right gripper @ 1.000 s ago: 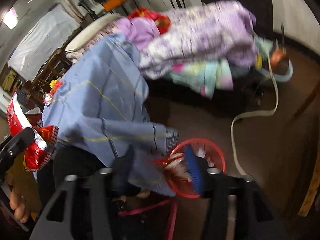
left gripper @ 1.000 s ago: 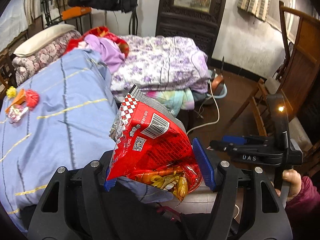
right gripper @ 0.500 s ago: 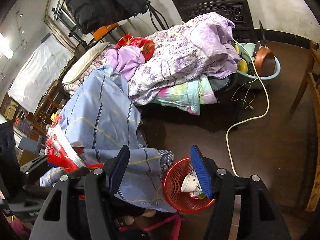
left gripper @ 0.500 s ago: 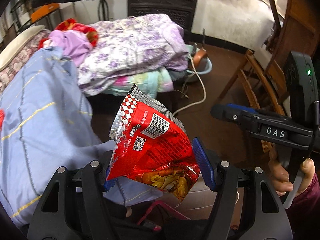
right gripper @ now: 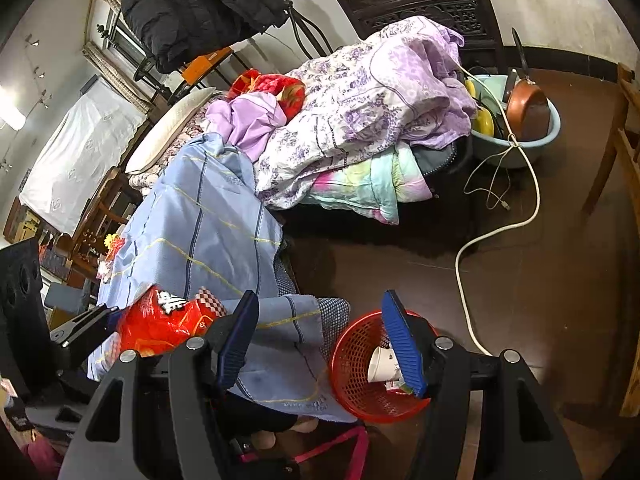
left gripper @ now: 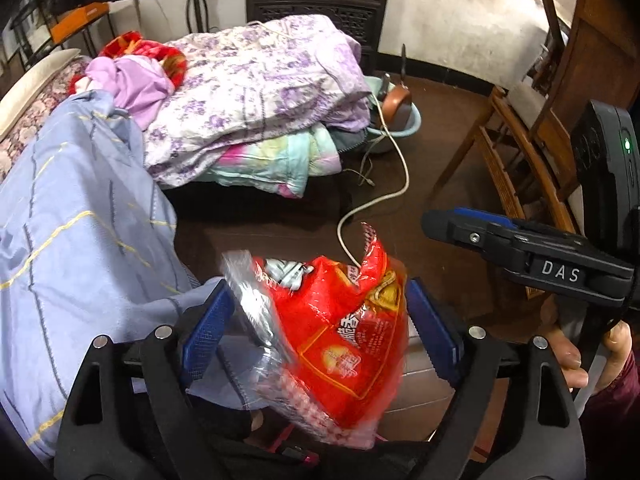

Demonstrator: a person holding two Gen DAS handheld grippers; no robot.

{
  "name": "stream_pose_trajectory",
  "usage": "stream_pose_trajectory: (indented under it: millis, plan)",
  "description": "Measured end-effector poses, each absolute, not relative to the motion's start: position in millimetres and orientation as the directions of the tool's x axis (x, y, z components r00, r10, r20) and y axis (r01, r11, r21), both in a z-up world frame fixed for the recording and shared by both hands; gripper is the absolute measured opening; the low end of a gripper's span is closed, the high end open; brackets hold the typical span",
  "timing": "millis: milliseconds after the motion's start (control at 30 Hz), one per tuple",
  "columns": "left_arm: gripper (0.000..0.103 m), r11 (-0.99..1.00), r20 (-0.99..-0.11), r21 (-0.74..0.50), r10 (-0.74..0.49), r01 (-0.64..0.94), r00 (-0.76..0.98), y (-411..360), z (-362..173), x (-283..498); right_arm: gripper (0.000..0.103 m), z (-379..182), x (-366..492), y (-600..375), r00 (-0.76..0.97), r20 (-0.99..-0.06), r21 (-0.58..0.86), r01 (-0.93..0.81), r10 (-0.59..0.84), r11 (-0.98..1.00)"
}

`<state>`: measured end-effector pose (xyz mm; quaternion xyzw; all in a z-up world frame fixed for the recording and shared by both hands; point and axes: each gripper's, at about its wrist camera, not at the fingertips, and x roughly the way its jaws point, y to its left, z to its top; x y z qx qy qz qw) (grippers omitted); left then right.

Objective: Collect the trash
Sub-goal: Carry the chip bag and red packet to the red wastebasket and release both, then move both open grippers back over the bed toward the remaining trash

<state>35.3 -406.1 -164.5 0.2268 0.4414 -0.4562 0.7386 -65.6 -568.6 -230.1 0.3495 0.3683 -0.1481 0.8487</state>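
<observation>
Blue-padded fingers (left gripper: 208, 332) of the left gripper (left gripper: 316, 328) are standing wide apart, having just been opening, and the red snack bag (left gripper: 340, 328) is sitting blurred and tilted between them, no longer pinched; whether it is touching either pad I cannot tell. In the right wrist view the same bag (right gripper: 160, 320) is showing at the near edge of the bed, beside the hanging corner of the blue striped sheet (right gripper: 200, 232).

Fingers of the right gripper (right gripper: 320, 340) are standing partly open with nothing between them. They are framing the sheet's hanging corner and the red mesh basket (right gripper: 352, 376) on the dark floor (right gripper: 520, 280) just beside the bed's near corner. A white paper cup (right gripper: 380, 364) is lying on its side inside the basket with other scraps. A hand (left gripper: 576, 356) is gripping the right gripper's handle at the right edge of the left wrist view. A white cable (right gripper: 480, 248) is trailing across the floor toward a pale blue basin (right gripper: 544, 136).
</observation>
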Motion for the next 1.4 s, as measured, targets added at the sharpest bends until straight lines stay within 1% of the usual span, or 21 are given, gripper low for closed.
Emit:
stream_pose_trajectory:
  millis: [100, 200, 267, 333, 400, 500, 667, 800, 967, 1100, 1233, 1400]
  plan:
    - [0.084, 0.499, -0.848, -0.088, -0.491, 0.862, 0.198, -398, -157, 40, 0.064, -223, -64, -564, 0.689, -0.725, 0.476, 0.502, 0.0, 0.722]
    - [0.084, 0.486, -0.835, -0.138, -0.525, 0.863, 0.163, -394, -151, 40, 0.064, -215, -64, -560, 0.697, -0.717, 0.464, 0.494, -0.016, 0.735]
    - [0.084, 0.469, -0.834, -0.119, -0.526, 0.875, 0.168, -397, -149, 34, 0.064, -211, -65, -558, 0.702, -0.711, 0.461, 0.492, -0.024, 0.738]
    - [0.084, 0.456, -0.83, -0.106, -0.53, 0.884, 0.174, -397, -147, 28, 0.067, -209, -65, -558, 0.704, -0.71, 0.463, 0.491, -0.024, 0.738]
    - [0.085, 0.456, -0.829, -0.1, -0.53, 0.884, 0.18, -396, -144, 27, 0.068, -208, -64, -557, 0.704, -0.71, 0.46, 0.491, -0.025, 0.74]
    - [0.086, 0.49, -0.817, -0.075, -0.529, 0.868, 0.228, -389, -136, 32, 0.069, -206, -62, -555, 0.707, -0.707, 0.465, 0.477, -0.012, 0.746]
    - [0.087, 0.55, -0.799, -0.077, -0.533, 0.832, 0.278, -370, -124, 44, 0.069, -195, -59, -545, 0.718, -0.696, 0.459, 0.452, -0.007, 0.765]
    - [0.087, 0.585, -0.779, -0.083, -0.542, 0.807, 0.314, -348, -113, 51, 0.072, -183, -56, -535, 0.73, -0.684, 0.453, 0.435, -0.009, 0.778]
    - [0.087, 0.635, -0.74, -0.086, -0.557, 0.767, 0.378, -309, -95, 55, 0.076, -156, -46, -507, 0.748, -0.664, 0.42, 0.383, -0.009, 0.823]
    - [0.09, 0.677, -0.71, -0.094, -0.559, 0.73, 0.428, -275, -84, 60, 0.079, -136, -36, -478, 0.762, -0.648, 0.394, 0.334, 0.001, 0.856]
    - [0.091, 0.733, -0.681, -0.123, -0.552, 0.669, 0.481, -228, -77, 72, 0.082, -119, -23, -448, 0.768, -0.64, 0.372, 0.289, 0.018, 0.882]
    - [0.092, 0.801, -0.669, -0.166, -0.52, 0.575, 0.531, -170, -79, 100, 0.085, -108, 4, -405, 0.762, -0.644, 0.354, 0.23, 0.059, 0.906]
